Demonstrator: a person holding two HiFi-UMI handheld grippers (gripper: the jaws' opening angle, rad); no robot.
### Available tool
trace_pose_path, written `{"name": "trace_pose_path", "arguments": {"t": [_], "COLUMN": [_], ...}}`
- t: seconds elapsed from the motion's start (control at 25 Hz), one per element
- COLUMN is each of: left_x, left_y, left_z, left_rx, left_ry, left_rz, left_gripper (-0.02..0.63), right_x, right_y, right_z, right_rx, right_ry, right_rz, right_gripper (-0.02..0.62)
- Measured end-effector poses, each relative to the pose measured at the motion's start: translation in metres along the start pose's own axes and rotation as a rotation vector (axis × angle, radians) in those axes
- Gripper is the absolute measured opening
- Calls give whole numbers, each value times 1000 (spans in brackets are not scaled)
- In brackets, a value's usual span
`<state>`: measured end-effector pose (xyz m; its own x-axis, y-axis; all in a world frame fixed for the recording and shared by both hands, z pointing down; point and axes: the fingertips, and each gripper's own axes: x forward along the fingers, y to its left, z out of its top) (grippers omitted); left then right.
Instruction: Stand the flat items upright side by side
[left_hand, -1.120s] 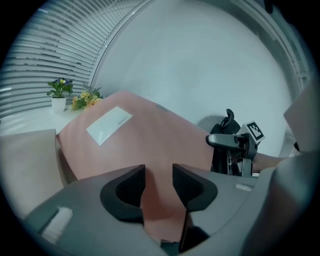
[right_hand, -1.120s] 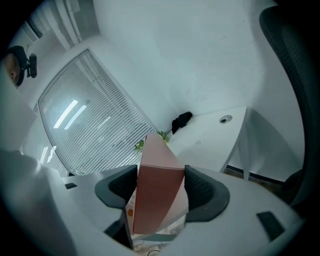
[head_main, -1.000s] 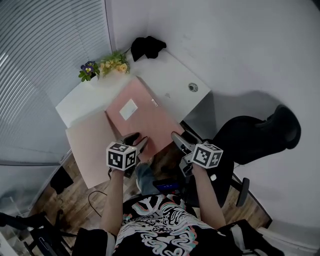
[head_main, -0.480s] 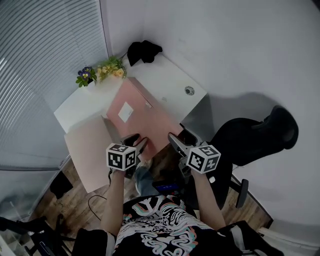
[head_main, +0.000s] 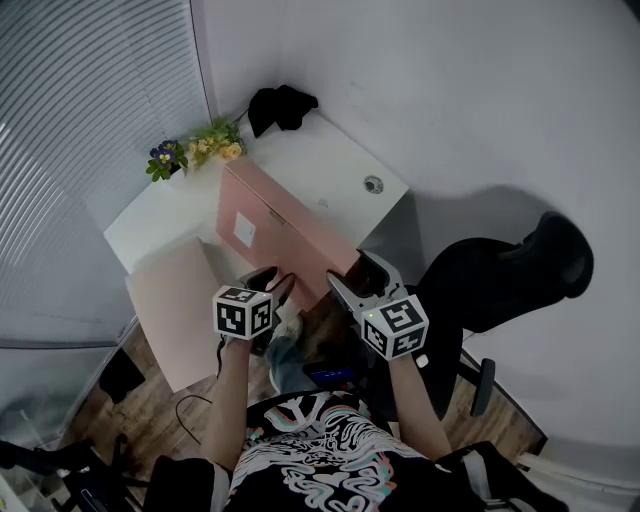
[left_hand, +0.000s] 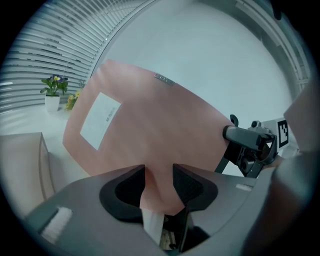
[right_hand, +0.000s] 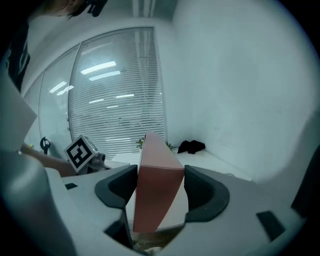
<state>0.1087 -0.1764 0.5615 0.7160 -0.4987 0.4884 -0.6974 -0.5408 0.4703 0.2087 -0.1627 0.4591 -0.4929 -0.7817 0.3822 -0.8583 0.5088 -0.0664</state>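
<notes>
We see a white surface (head_main: 335, 150) at upper centre. On it are flowers (head_main: 195, 148) at upper left, a black cloth (head_main: 278, 105) at top, a round grommet (head_main: 373, 184) at right, a pale folder (head_main: 175, 300) flat at lower left and a pink file (head_main: 275, 225) tilted up mid-frame.

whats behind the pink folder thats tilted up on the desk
Behind the pink folder are flowers and a black cloth at the back of the white desk. The desk surface beneath the folder is covered.

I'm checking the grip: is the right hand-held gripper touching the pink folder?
Touching. The right gripper view shows the right hand-held gripper clamping the pink folder, both jaws against its sides.
</notes>
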Motion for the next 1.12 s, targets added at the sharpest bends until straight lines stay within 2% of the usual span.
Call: {"name": "trace_pose_path", "arguments": {"t": [0.12,0.2,0.56,0.72,1.12], "left_x": [3,5,-3,-10,-29], "left_y": [1,2,2,5,11], "left_z": [-1,-3,-5,-1,18], "left_rx": [0,-7,-29,-50,-104], "left_ry": [9,13,-9,-37,-139], "left_rz": [5,5,14,22,21], "left_gripper": [173,173,173,173,173], "right_x": [1,1,-6,-8,-18], "right_y": [11,15,29,32,29], "right_z": [3,4,-2,-4,3], "right_rx": [-140,-193,-309,-294,-139], "right_ry": [13,25,44,49,29], "right_rz": [13,21,26,44,81], "right_gripper": [291,291,291,290,293]}}
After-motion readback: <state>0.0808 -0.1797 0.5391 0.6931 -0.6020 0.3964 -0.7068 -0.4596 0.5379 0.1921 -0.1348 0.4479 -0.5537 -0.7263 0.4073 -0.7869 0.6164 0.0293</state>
